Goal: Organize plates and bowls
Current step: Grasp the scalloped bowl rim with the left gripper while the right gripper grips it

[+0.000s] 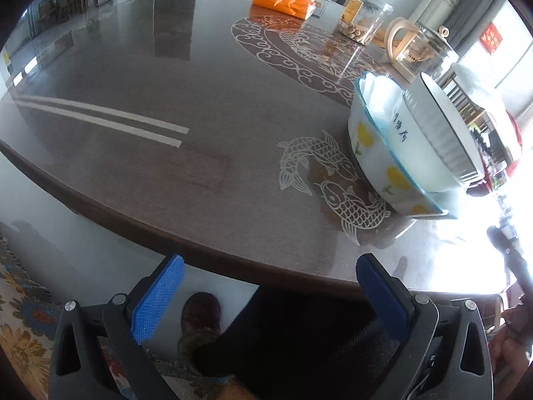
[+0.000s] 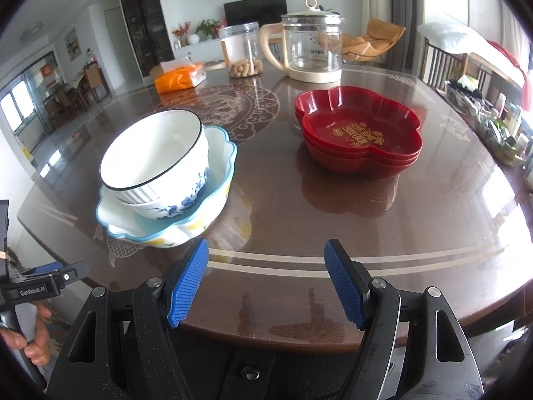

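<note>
— Bowls [image 2: 160,180] sit nested on your tabletop [image 2: 333,233], left of stacked red plates [image 2: 359,133]?
— Yes; your left tongs [image 1: 266,300] and right tongs [image 2: 266,283] both gape, empty.

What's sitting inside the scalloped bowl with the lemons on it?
Inside the lemon bowl a blue-flowered bowl is nested, and a black-rimmed ribbed bowl sits tilted in that one. The ribbed bowl looks empty; the lower bowls' bottoms are covered.

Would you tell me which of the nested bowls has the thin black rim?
The topmost bowl, the ribbed white one sitting tilted in the stack. The blue-flowered bowl beneath it and the lemon-print bowl at the bottom have none; the latter's scalloped rim is blue.
</note>
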Tool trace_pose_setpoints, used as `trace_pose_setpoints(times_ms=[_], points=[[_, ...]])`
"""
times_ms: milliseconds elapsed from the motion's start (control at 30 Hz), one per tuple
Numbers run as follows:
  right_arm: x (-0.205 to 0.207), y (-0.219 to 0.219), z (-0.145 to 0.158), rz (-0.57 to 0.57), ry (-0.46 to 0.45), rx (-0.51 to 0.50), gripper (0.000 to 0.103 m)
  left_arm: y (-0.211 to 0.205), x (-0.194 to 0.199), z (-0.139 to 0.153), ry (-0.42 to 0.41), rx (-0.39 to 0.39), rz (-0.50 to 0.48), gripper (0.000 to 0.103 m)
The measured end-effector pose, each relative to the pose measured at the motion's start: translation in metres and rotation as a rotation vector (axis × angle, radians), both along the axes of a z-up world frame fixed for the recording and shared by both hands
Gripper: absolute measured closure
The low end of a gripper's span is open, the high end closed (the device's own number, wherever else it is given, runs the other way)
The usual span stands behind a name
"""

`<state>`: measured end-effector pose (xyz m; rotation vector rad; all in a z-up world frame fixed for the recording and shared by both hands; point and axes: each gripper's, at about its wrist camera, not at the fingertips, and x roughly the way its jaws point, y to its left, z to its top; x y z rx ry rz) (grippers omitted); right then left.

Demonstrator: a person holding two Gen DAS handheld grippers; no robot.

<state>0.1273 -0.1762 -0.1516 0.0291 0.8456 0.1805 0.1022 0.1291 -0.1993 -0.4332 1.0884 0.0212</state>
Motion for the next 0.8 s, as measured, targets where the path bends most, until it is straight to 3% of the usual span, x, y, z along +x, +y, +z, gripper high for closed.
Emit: trace_pose_setpoints(times_ms=[100, 233, 333, 400, 467, 567, 733, 800], points=[[0.001, -0.004, 0.001, -0.002, -0.014, 0.037, 0.027, 0.013, 0.003, 0.006, -0.05, -0.134, 0.087, 0.002], [0.002, -0.009, 0.007, -0.007, -0.051, 0.089, 0.027, 0.003, 0.021, 0.029, -0.158, -0.062, 0.051, 0.002], [0.011, -0.009, 0.011, 0.003, -0.063, 0.098, 0.027, -0.008, 0.035, 0.039, -0.201, -0.058, -0.004, 0.002], [0.017, -0.007, 0.012, 0.014, -0.074, 0.094, 0.027, -0.012, 0.047, 0.039, -0.2, -0.059, -0.033, 0.007], [0.023, -0.005, 0.014, 0.021, -0.084, 0.097, 0.028, -0.015, 0.059, 0.035, -0.179, -0.068, -0.064, 0.021], [0.032, -0.002, 0.013, 0.037, -0.081, 0.103, 0.029, -0.016, 0.068, 0.029, -0.14, -0.084, -0.086, 0.034], [0.05, 0.006, 0.006, 0.069, -0.054, 0.117, 0.032, -0.024, 0.076, 0.025, -0.136, -0.048, -0.102, 0.04], [0.061, 0.008, -0.002, 0.073, -0.018, 0.134, 0.045, -0.028, 0.083, 0.024, -0.137, -0.032, -0.103, 0.041]])
